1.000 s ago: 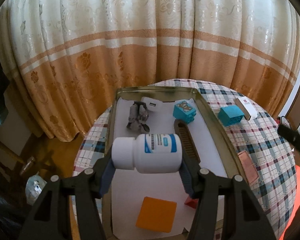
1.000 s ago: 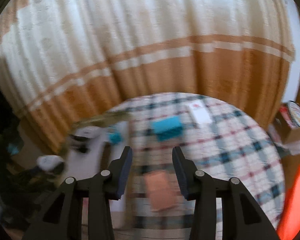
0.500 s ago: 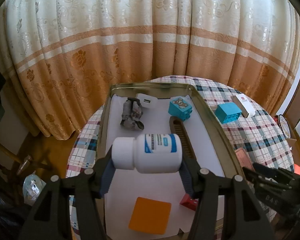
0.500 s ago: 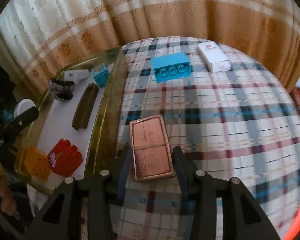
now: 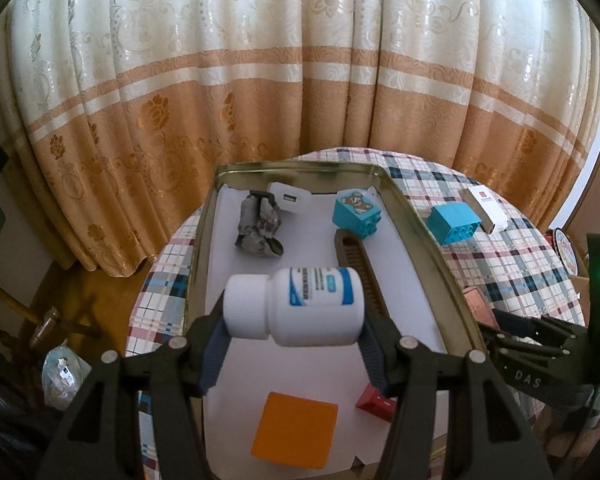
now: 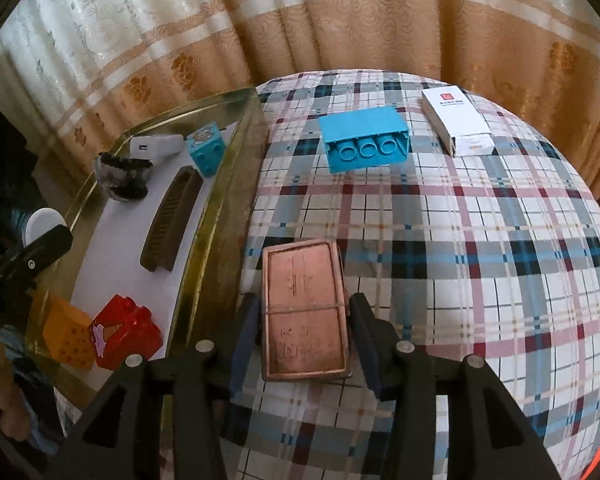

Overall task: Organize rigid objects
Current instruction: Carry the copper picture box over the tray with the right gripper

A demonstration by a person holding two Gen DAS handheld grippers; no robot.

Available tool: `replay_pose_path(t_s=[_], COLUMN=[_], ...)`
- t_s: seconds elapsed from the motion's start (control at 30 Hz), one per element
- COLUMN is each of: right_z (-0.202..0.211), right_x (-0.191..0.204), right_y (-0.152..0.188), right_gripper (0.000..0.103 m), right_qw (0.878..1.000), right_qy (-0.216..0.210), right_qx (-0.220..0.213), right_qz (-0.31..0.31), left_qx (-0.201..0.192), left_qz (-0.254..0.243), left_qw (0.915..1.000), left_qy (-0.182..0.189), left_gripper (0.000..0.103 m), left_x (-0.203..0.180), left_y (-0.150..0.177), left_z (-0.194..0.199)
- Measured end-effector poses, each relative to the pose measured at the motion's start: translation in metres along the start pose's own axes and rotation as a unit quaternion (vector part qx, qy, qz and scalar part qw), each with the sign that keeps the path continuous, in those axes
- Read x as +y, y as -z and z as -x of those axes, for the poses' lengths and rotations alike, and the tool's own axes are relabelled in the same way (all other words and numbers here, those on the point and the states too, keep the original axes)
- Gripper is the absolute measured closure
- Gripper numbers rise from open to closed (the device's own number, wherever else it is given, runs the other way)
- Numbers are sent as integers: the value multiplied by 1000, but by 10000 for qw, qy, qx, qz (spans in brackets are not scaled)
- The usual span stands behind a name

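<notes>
Right hand-held gripper (image 6: 303, 334) has dropped, jaws opening astride copper tin (image 6: 303, 314).

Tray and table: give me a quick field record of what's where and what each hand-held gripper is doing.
left hand-held gripper: shut on white pill bottle, above tray
right hand-held gripper: jaws opening, copper tin between them on the table, pads not touching
in tray: comb, small blue block, charger, red block, orange block
still on table: big blue block, white box
</notes>
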State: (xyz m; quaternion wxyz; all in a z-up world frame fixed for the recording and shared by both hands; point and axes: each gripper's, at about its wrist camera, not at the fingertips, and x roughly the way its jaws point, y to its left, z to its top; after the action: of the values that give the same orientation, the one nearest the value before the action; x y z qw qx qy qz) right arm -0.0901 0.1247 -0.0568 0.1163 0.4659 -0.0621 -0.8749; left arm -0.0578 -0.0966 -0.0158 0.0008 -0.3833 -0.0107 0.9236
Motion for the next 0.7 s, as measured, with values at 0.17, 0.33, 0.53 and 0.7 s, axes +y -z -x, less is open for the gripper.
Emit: replay_pose_path(t_s=[0.17,0.33,0.53,0.7], right_z=[0,5,12,12], right_x=[2,4,17,10], right_y=[0,6,0,-1], right_gripper=[54,54,54,51], right_qw=[9996,9986,9903,9977], right_qy=[-84,-90,1070,357], right_qx=[126,175,-15,15], right_qz=[232,485,889,575], left_qx=[14,13,33,21], left_qz=[12,27,71,73], left_qw=[10000,10000,10000,10000], left_qy=[11,-7,-11,21], left_gripper=[46,46,46,46], left_x=[-1,-2,-1,-3], left_y=[0,-1,-1,-3], left_z=[-1,-3,-3,-4])
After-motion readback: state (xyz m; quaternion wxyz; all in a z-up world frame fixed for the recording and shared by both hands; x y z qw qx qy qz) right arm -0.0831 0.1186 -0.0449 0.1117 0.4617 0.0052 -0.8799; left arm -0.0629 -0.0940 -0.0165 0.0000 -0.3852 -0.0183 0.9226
